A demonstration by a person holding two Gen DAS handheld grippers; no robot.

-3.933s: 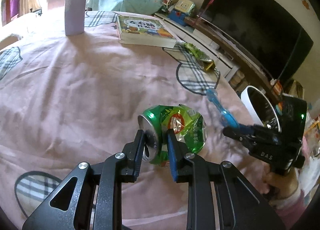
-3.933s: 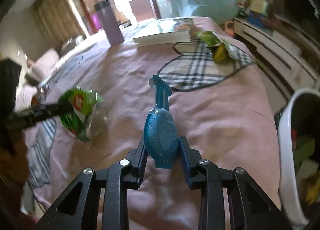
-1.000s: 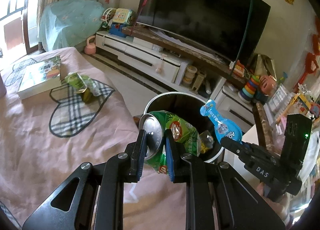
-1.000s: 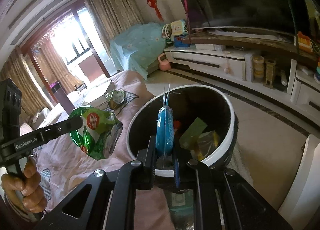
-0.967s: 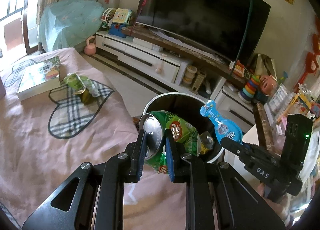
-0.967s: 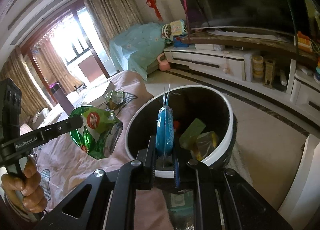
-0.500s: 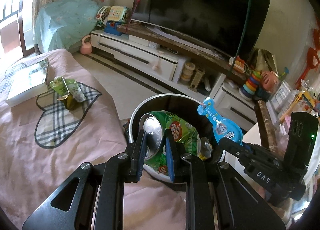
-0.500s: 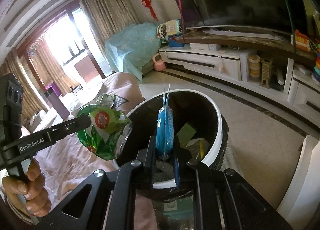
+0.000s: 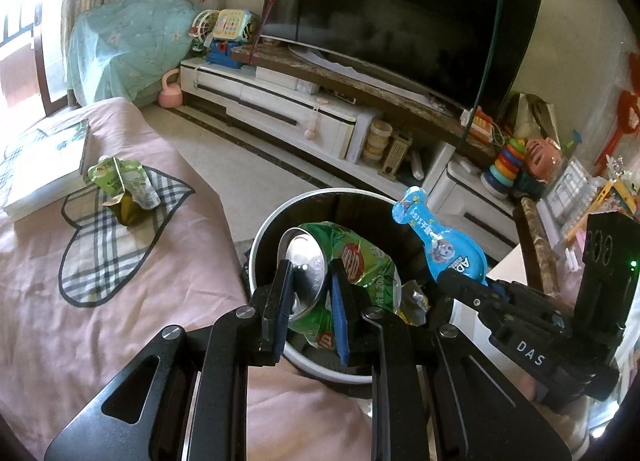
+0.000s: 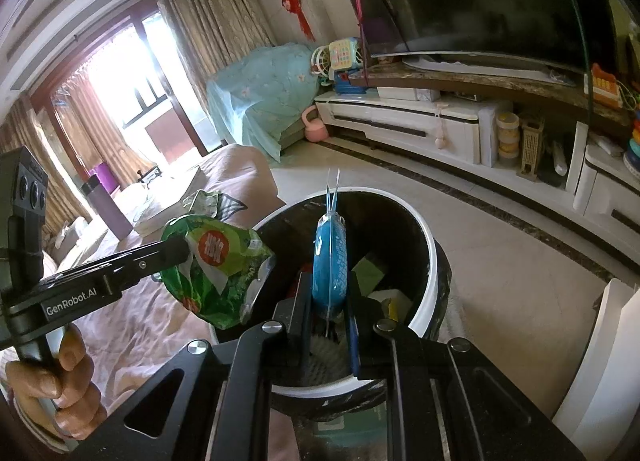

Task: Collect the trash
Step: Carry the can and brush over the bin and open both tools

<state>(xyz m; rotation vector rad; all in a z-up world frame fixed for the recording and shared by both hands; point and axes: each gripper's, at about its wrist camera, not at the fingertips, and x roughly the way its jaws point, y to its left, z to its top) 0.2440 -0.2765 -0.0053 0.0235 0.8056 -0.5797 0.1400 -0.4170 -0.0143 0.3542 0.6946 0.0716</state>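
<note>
Both tongs hold trash over bin (image 9: 260, 237)

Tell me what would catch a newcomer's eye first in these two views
Two claws hang over a round white-rimmed trash bin beside the pink bed cover. The left claw pinches a crushed green can, and the right claw holds a blue fish-shaped pouch upright above the trash already in the bin. Behind them a big dark television fills the wall, and a green wrapper lies on the bed.
</note>
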